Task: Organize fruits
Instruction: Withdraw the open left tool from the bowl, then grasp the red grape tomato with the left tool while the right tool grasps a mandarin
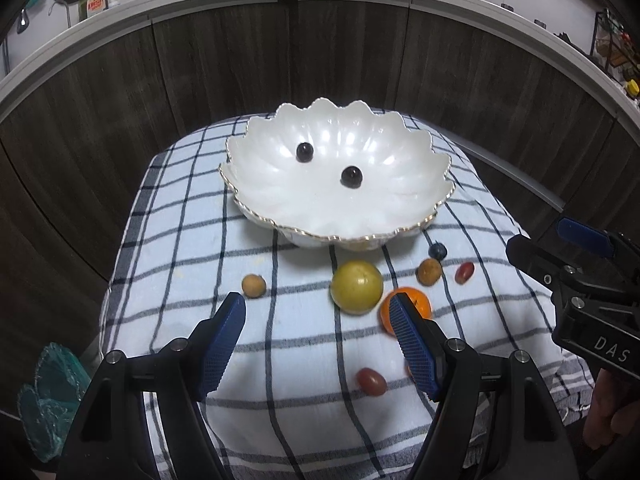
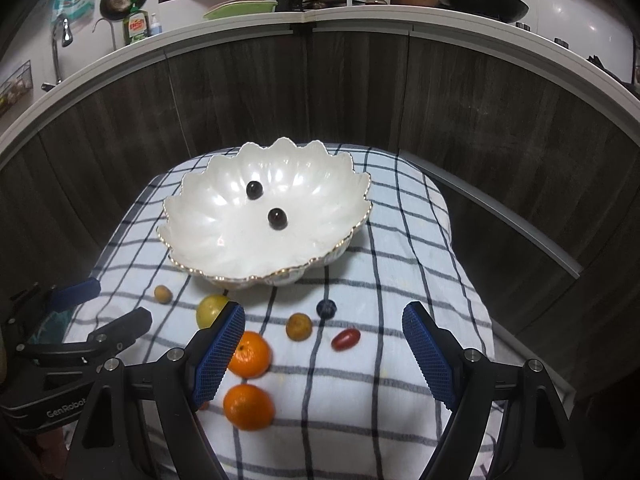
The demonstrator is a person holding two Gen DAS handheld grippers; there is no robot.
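Observation:
A white scalloped bowl (image 1: 280, 216) (image 2: 192, 256) stands on a checked cloth and holds two dark grapes (image 1: 351, 177) (image 2: 277, 218). In front of it lie a yellow-green fruit (image 1: 356, 288) (image 2: 210, 311), two oranges (image 2: 251, 354) (image 2: 248, 407), two small brown fruits (image 1: 253, 286) (image 2: 299, 326), a blueberry (image 1: 437, 251) (image 2: 326, 308) and red grape tomatoes (image 1: 371, 381) (image 2: 345, 339). My left gripper (image 1: 318, 344) is open and empty above the cloth. My right gripper (image 2: 324, 356) is open and empty above the fruits; it also shows in the left wrist view (image 1: 576, 280).
The checked cloth (image 1: 180, 248) (image 2: 420, 264) covers a small raised surface with drops on all sides. Dark wood panels and a white counter with dishes stand behind. A green mesh bag (image 1: 48, 396) lies low at the left.

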